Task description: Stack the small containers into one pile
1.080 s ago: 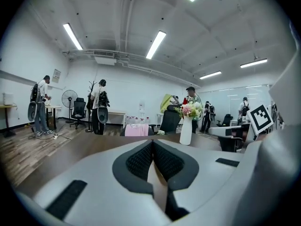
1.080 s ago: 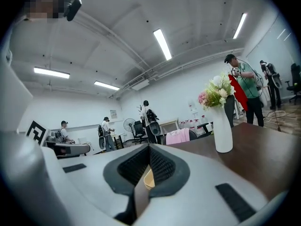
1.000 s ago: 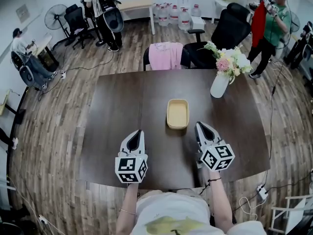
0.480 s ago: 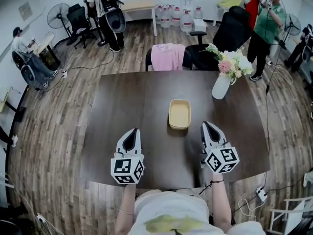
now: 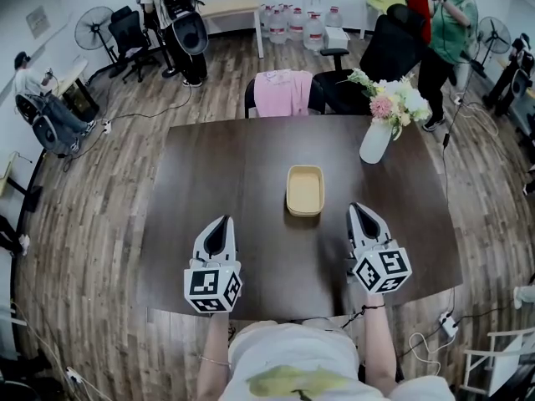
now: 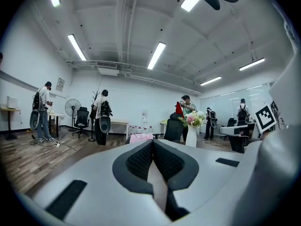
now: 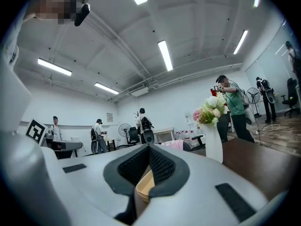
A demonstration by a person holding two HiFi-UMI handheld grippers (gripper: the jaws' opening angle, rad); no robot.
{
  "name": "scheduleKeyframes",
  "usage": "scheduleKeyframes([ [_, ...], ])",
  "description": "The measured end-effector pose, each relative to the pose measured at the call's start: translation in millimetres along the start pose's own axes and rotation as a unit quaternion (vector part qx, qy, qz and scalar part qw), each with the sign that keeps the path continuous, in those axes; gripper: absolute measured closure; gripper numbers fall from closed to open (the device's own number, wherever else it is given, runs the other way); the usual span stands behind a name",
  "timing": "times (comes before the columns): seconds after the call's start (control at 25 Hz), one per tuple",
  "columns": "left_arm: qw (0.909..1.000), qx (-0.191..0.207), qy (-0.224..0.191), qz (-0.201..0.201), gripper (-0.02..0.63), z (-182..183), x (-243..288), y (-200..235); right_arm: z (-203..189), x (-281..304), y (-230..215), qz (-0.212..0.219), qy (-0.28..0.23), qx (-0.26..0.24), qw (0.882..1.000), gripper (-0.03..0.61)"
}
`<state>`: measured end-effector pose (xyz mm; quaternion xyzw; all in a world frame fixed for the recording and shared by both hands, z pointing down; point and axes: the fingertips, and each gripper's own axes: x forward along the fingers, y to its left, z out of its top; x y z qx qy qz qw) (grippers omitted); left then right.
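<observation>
A pale yellow container pile [image 5: 304, 190] sits at the middle of the dark table [image 5: 209, 165]. It looks like one nested pile; I cannot tell how many containers it holds. My left gripper [image 5: 220, 224] hovers near the table's front, left of the pile, shut and holding nothing. My right gripper [image 5: 362, 211] is to the pile's right, also shut and holding nothing. In the left gripper view the jaws [image 6: 153, 143] meet at their tips. In the right gripper view a yellow rim of the pile [image 7: 143, 188] shows behind the closed jaws [image 7: 149, 148].
A white vase of flowers [image 5: 375, 140] stands at the table's far right. A chair draped with pink cloth [image 5: 282, 93] and a black office chair [image 5: 393, 53] are behind the far edge. Several people stand about the room.
Both grippers have drawn back toward the table's front edge, and the left one has also moved a little to the left. The yellow pile has not moved.
</observation>
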<state>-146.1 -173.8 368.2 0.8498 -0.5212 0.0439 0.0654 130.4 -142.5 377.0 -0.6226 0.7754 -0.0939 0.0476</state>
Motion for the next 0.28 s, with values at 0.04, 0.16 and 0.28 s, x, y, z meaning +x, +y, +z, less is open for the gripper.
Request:
scheduleKeyframes([
  [0.04,1.0000,0.000,0.000,0.000,0.589,0.4,-0.3,0.0,0.4,-1.3,-1.2,-0.002,-0.001,0.000,1.000,0.557],
  [0.16,1.0000,0.001,-0.001,-0.001,0.589,0.7,0.3,1.0,1.1,-2.4,-4.3,-0.007,-0.002,-0.001,1.000,0.557],
  [0.28,1.0000,0.004,-0.001,-0.002,0.589,1.5,2.0,2.5,2.2,-0.7,-5.5,-0.009,-0.003,-0.002,1.000,0.557],
])
